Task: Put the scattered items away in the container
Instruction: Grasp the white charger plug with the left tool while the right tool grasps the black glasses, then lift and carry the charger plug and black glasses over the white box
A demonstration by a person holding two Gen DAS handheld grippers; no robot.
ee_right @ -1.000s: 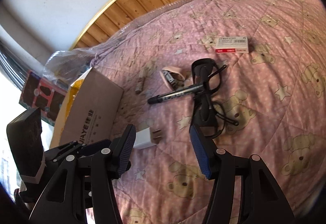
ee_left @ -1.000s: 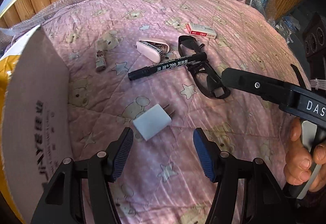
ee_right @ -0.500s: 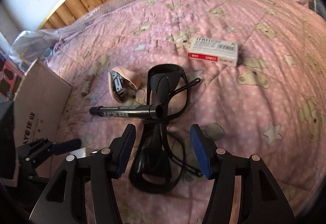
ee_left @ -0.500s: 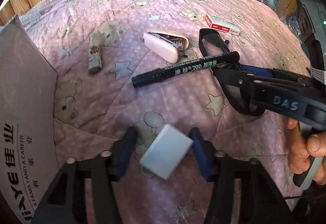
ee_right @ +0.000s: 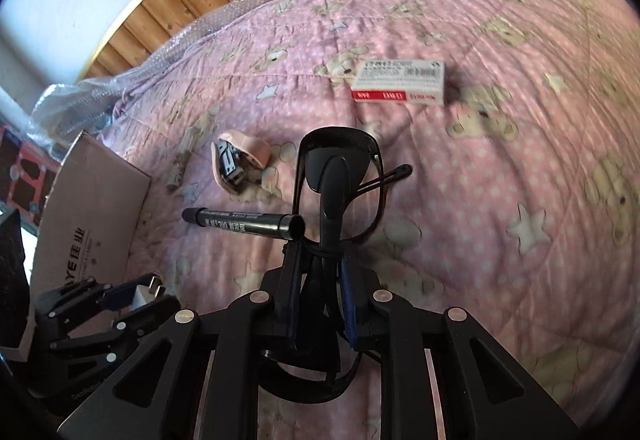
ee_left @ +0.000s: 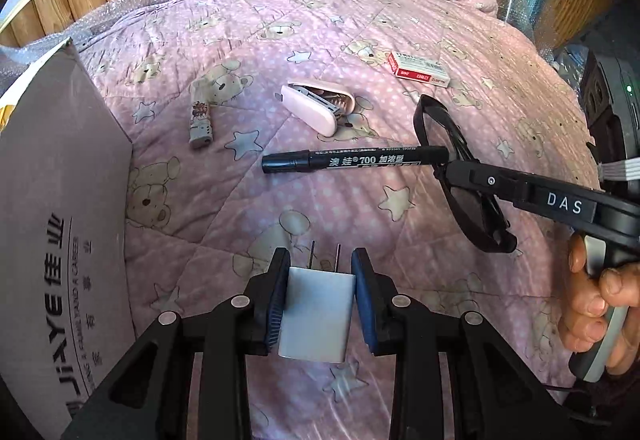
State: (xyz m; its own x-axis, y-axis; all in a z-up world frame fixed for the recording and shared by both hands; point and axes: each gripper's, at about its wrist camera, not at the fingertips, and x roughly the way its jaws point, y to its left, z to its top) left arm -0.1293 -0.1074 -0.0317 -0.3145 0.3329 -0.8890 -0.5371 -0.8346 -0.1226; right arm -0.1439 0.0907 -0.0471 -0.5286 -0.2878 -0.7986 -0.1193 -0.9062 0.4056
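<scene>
The left tongs (ee_left: pixel 320 292) are closed on a white plug adapter (ee_left: pixel 318 314), pinched across its flat sides with the two prongs pointing forward, a hold that likely keeps the smooth block from twisting. The cardboard box (ee_left: pixel 60 200) stands just to their left, so the carry looks short. The right tongs (ee_right: pixel 320 300) are clamped on black glasses (ee_right: pixel 340 176) near the middle of the frame, lenses ahead of the fingertips; whether the glasses are clear of the quilt (ee_right: pixel 500 180) I cannot tell. A black marker (ee_right: pixel 244 226) lies against the frame just ahead and left, and may drag along. Farther ahead rest a pink stapler (ee_left: pixel 318 108), a small patterned tube (ee_left: pixel 200 122) and a staple box (ee_right: pixel 400 82).
</scene>
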